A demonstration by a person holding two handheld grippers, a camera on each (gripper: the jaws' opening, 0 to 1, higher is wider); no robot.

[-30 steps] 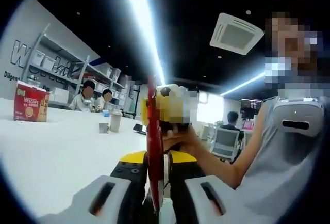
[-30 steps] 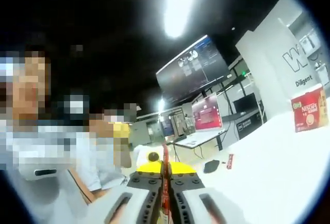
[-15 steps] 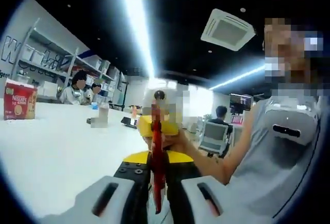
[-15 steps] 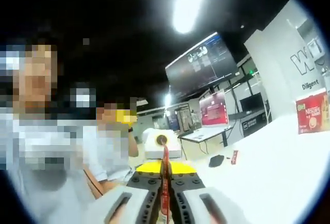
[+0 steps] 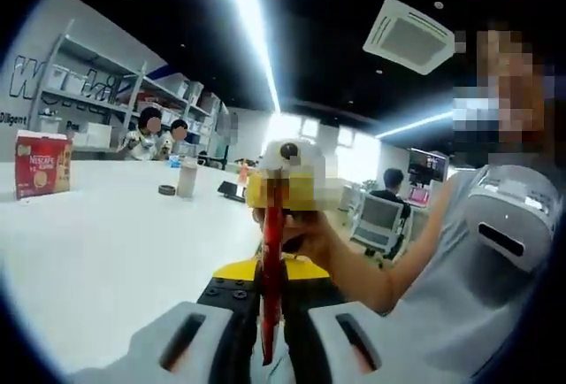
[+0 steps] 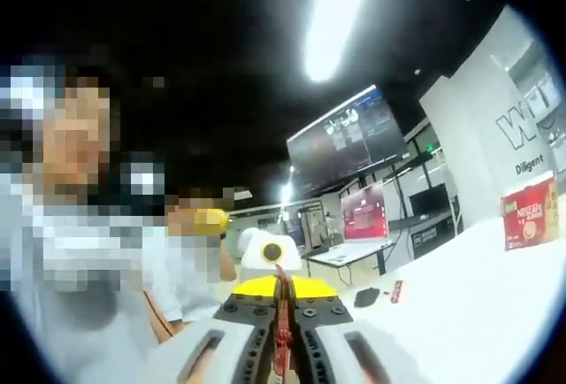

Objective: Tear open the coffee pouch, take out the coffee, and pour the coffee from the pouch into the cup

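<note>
left gripper [image 5: 270, 313]: jaws closed flat on the red coffee pouch [image 5: 272, 251], held edge-on and upright above the white table [image 5: 106, 260].
right gripper [image 6: 283, 331]: jaws closed on the same thin red strip, facing the other gripper.
surroundings: red coffee box [image 5: 40, 165] well apart on the table; a cup-like item [image 5: 187, 178] further off (too small to tell).
risk, judged: an uneven pull could slip the foil free or burst it, scattering coffee far from any cup.

Slim red coffee pouch [image 5: 271, 251], edge-on and upright, pinched between both claws' closed jaws.
</note>
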